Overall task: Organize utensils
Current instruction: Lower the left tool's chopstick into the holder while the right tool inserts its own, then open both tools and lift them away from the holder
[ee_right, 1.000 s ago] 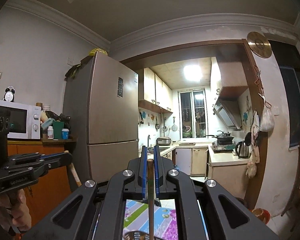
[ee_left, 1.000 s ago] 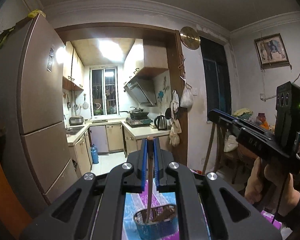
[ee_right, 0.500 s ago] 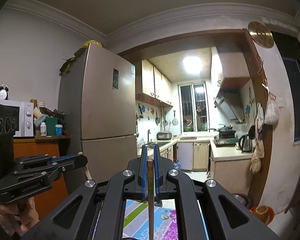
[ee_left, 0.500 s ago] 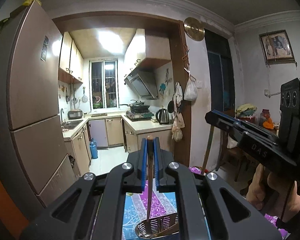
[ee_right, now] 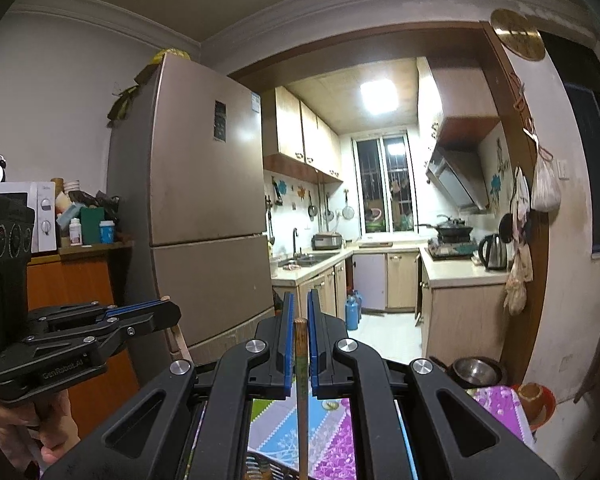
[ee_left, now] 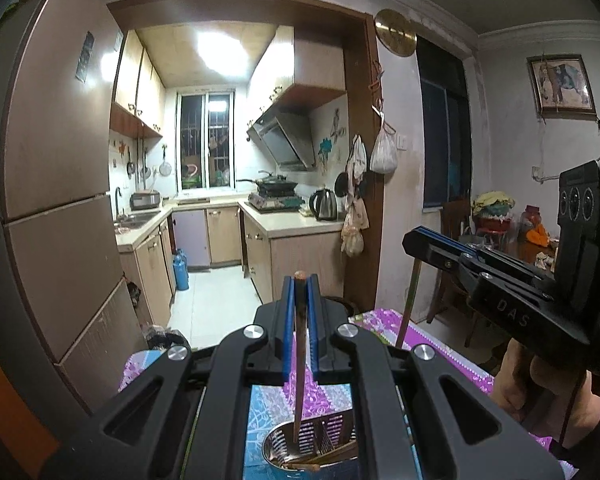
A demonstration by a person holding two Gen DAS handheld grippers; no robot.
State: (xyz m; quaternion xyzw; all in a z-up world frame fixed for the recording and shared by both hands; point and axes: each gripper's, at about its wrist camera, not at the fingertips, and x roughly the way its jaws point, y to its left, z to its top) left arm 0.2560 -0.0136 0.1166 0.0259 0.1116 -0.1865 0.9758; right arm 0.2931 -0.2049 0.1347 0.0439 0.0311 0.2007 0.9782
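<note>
My left gripper (ee_left: 299, 280) is shut on a brown chopstick (ee_left: 299, 356) that hangs down into a perforated metal utensil holder (ee_left: 312, 446) with other chopsticks lying inside. My right gripper (ee_right: 299, 304) has its jaws slightly apart; a wooden chopstick (ee_right: 301, 392) stands between them, its top lower than before, no longer pinched. In the left wrist view the right gripper (ee_left: 414, 236) shows at the right with that chopstick (ee_left: 408, 308) hanging below it. The left gripper also shows in the right wrist view (ee_right: 168, 312).
A floral purple and blue tablecloth (ee_left: 384, 324) covers the table under the holder. A tall fridge (ee_right: 204, 208) stands to the left, a kitchen doorway behind. A metal bowl (ee_right: 476, 370) and an orange bowl (ee_right: 534, 396) sit at the right.
My right gripper's jaws have parted and its chopstick has slid down between them. The left gripper has tilted down a little, showing more of the holder.
</note>
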